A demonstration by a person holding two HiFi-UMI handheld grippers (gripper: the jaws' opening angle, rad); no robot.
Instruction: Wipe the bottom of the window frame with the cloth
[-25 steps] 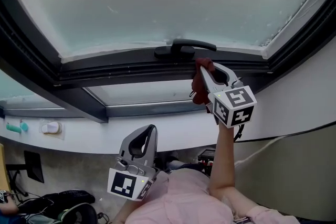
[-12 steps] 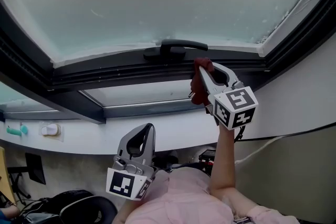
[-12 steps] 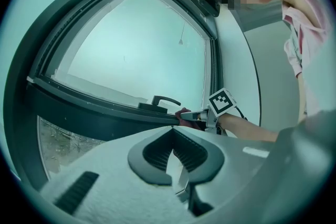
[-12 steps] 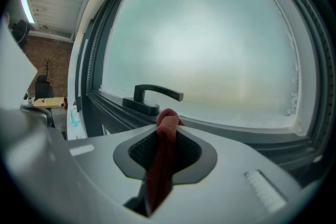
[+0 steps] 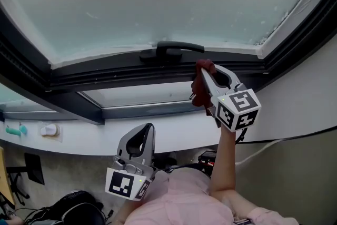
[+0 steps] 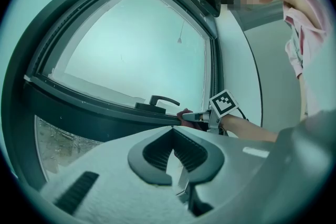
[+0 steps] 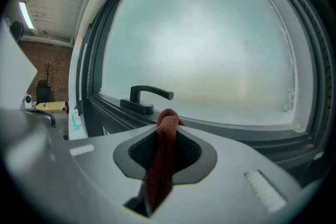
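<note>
Right gripper fingers are clenched on the red cloth. Its bunched end looks pressed against the bottom of the window frame, just right of the handle, centre frame, likely set for a sideways wipe. Left gripper, lower centre, has its fingers closed on nothing, parked clear. No readable text, only square markers.

The handle is mounted on the bottom rail of the window frame, below the pane. The cloth is clamped in the right gripper, at the frame just right of the handle. The left gripper is held lower and further left, well apart from the frame.
</note>
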